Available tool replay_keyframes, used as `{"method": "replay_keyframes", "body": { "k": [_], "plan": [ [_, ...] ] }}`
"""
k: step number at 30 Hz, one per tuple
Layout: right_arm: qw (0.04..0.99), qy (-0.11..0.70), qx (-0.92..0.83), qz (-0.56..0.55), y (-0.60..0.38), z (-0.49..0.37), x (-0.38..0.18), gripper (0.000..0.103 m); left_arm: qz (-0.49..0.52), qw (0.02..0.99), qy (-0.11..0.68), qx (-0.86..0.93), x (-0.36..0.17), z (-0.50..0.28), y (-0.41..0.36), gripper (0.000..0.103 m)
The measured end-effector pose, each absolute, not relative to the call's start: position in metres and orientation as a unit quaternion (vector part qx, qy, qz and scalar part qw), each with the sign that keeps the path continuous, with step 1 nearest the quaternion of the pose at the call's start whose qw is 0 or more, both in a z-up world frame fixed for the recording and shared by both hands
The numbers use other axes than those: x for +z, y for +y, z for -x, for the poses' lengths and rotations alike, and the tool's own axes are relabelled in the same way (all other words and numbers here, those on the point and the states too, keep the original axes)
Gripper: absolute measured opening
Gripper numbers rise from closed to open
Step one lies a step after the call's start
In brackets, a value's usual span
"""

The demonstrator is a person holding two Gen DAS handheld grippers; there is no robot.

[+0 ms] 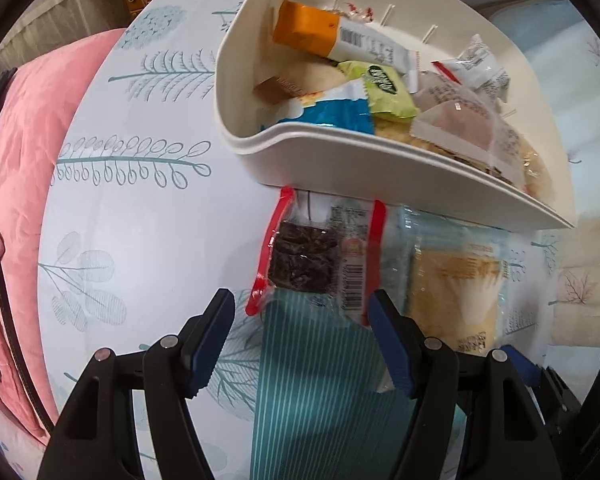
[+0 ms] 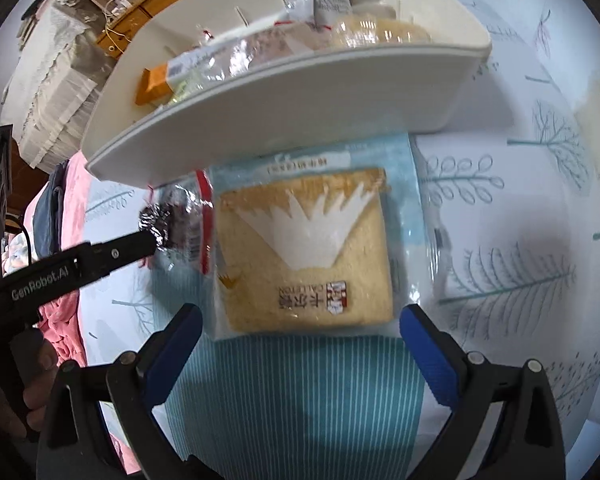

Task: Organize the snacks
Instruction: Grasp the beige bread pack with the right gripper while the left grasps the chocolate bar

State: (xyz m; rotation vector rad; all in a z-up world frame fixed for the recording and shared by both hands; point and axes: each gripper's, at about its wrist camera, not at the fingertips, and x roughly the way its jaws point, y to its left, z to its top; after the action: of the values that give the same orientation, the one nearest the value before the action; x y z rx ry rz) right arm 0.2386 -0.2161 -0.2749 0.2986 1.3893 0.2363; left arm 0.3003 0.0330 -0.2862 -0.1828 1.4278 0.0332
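Right wrist view: "GenRobot.AI" on left gripper, perhaps "CALLETON" bread pack; both jaws released.

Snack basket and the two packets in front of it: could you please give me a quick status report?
Left gripper open over brownie packet. Right gripper open over toast packet. Both packets outside white basket. Nothing blocking.

The bin stands on the bed sheet and holds many snack packets. In front of the bin, two packets lie side by side on the sheet: the brownie packet on the left, the toast packet just beside it on the right. The far ends of both touch the wall of the bin.
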Motion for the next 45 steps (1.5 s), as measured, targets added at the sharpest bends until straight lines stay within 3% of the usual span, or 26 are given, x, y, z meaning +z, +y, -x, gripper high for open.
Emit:
{"method": "replay_keyframes", "body": {
  "k": [32, 45],
  "plan": [
    [0.744, 0.663, 0.070, -0.039, -0.156, -0.268, -0.311, 0.103, 0.043, 0.751, 0.658, 0.042, -0.317, -0.321, 0.009, 0.066],
    [0.722, 0.689, 0.067, 0.007, -0.125, -0.282, -0.326, 0.103, 0.040, 0.755, 0.651, 0.074, -0.315, -0.318, 0.001, 0.044]
  ]
}}
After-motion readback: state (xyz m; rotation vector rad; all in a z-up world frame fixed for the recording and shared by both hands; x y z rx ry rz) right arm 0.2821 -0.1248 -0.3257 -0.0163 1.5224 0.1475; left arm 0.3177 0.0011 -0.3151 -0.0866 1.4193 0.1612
